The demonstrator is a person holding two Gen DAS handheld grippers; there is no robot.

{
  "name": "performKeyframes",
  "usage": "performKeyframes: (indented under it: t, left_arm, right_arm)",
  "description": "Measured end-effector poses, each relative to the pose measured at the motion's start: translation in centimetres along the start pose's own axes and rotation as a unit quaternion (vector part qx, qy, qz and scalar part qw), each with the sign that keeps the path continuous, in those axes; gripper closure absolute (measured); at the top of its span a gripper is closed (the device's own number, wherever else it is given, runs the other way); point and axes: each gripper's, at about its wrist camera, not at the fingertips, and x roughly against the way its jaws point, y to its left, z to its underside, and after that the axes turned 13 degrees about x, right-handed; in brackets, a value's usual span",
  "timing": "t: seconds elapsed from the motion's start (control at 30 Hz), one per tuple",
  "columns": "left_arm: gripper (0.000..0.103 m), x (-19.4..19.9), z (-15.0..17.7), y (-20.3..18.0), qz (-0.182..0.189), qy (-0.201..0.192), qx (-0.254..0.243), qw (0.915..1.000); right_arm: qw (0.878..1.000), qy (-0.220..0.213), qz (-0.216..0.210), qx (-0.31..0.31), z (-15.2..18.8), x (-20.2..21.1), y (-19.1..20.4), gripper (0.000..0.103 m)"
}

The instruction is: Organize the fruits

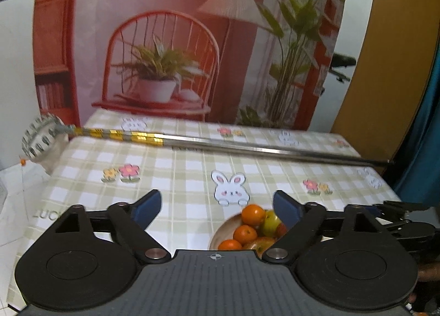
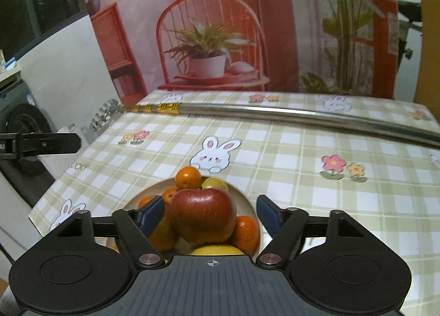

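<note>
Fruit bowl [image 2: 249, 207] sits directly below the right hand-held gripper [image 2: 210, 215], jaws spread around the red apple [image 2: 202, 218], not pinching; left hand-held gripper [image 1: 217, 207] gapes empty, farther off.

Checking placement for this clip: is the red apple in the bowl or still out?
In. The red apple sits atop the piled fruit in the bowl, between the open right gripper pads.

Both tools look alike. The left gripper [image 1: 217, 207] has a ribbed dark grey body with a small white crosshair mark at its front edge, flanked by two round black housings with shallow discs on top. Black link arms with silver pivot screws and triangular cut-outs carry fingers faced with blue pads [image 1: 286, 209]. The right gripper [image 2: 210, 213] shows the same build, crosshair and blue pads [image 2: 268, 215].
</note>
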Motion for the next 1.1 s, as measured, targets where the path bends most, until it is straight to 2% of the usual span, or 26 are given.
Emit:
performKeyframes:
  t: [0.07, 0.1, 0.23, 0.47, 0.63, 0.8, 1.1]
  left_arm:
    - [0.003, 1.1, -0.4, -0.2, 0.002, -0.016, 0.002, 0.9999]
    - [0.0, 1.5, -0.5, -0.3, 0.003, -0.023, 0.002, 0.9997]
    - [0.0, 3.7, -1.3, -1.1, 0.006, -0.051, -0.002, 0.9987]
    - [0.0, 7.5, -2.5, -3.3, 0.026, -0.097, -0.021, 0.9948]
    - [0.0, 10.1, -3.0, -5.2, 0.018, -0.129, -0.045, 0.9905]
    - [0.0, 12.2, -3.8, -6.6, 0.033, -0.142, -0.048, 0.9882]
    - [0.0, 14.7, -4.3, -8.7, 0.002, -0.177, -0.066, 0.9821]
  right_arm:
    - [1.0, -0.008, 0.012, 0.003, -0.4, 1.2, 0.2, 0.026]
    - [1.0, -0.013, 0.017, 0.003, -0.6, 1.8, 0.3, 0.017]
    - [0.998, -0.042, 0.04, 0.008, -1.6, 4.6, 0.7, 0.001]
    - [0.995, -0.074, 0.068, -0.014, -3.6, 9.4, 0.6, 0.0]
    - [0.989, -0.106, 0.098, -0.013, -5.0, 12.9, 0.9, 0.0]
    - [0.983, -0.141, 0.12, -0.007, -6.4, 16.1, 1.4, 0.0]
    - [0.973, -0.182, 0.141, 0.003, -7.5, 20.3, 2.0, 0.0]
